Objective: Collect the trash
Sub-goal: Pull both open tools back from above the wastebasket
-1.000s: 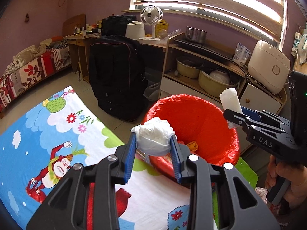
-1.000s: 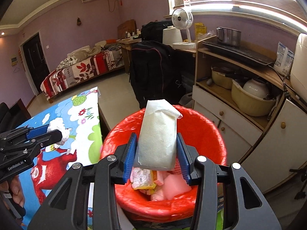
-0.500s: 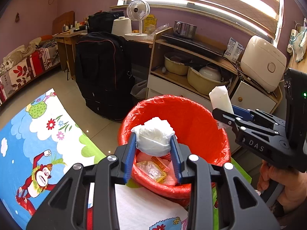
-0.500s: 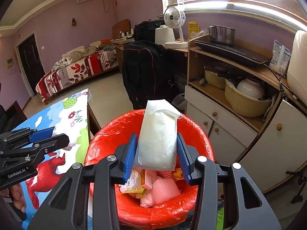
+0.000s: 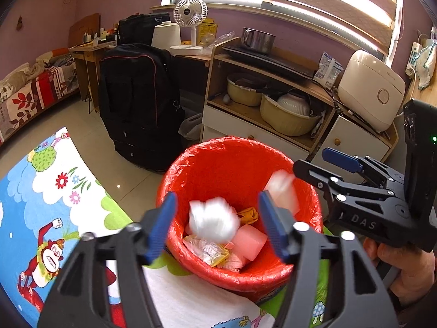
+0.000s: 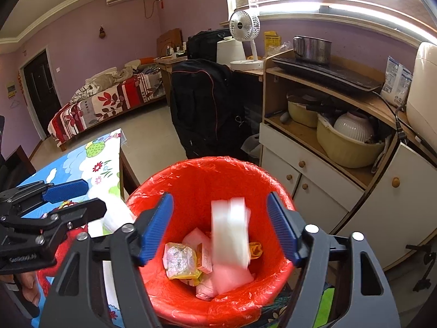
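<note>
— Where's the trash?

— Both pieces are dropping, blurred. My left claw (image 5: 215, 224) has just been opening and now stands spread, the wad (image 5: 214, 222) loose between its pads over the bin (image 5: 191, 164). My right claw (image 6: 220, 228) has just been opening too, and the packet (image 6: 230, 232) is falling free.

— How do I do this well?

— I'd keep both claws spread and steady over the bin's middle; the left one sits near the rim at 7 o'clock.

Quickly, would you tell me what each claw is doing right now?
Left claw: just opened, crumpled white wad dropping free.
Right claw: just opened, white packet falling into red bin.
</note>
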The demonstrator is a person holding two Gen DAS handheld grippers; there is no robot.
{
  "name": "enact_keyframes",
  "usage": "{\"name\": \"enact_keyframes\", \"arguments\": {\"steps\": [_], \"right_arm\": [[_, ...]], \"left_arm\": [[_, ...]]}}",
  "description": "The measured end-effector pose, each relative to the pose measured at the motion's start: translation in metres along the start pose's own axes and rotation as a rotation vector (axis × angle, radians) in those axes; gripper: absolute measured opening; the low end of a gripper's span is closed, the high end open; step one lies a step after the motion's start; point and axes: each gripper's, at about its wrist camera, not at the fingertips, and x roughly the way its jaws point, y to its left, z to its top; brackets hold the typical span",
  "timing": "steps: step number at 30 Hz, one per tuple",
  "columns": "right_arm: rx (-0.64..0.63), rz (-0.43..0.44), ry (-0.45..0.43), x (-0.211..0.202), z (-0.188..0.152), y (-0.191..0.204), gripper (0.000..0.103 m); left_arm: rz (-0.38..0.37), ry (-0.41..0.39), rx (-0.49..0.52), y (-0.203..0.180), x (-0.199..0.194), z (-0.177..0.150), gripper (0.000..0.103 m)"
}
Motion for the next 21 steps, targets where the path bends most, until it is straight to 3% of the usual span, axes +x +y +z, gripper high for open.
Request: {"name": "enact_keyframes", "arguments": {"steps": [11,21], "right_arm": [[-0.017,-0.022,0.008,-0.016,-0.018,-0.003,0.081],[-0.029,-0.039,0.05,-0.034,-0.051,-0.003,0.084]], "left_arm": [[-0.03,0.021,-0.024,0.004,-0.013,-0.02,0.091],[-0.035,0.046,-0.039,0.002,-0.028,-0.045,0.098]]}}
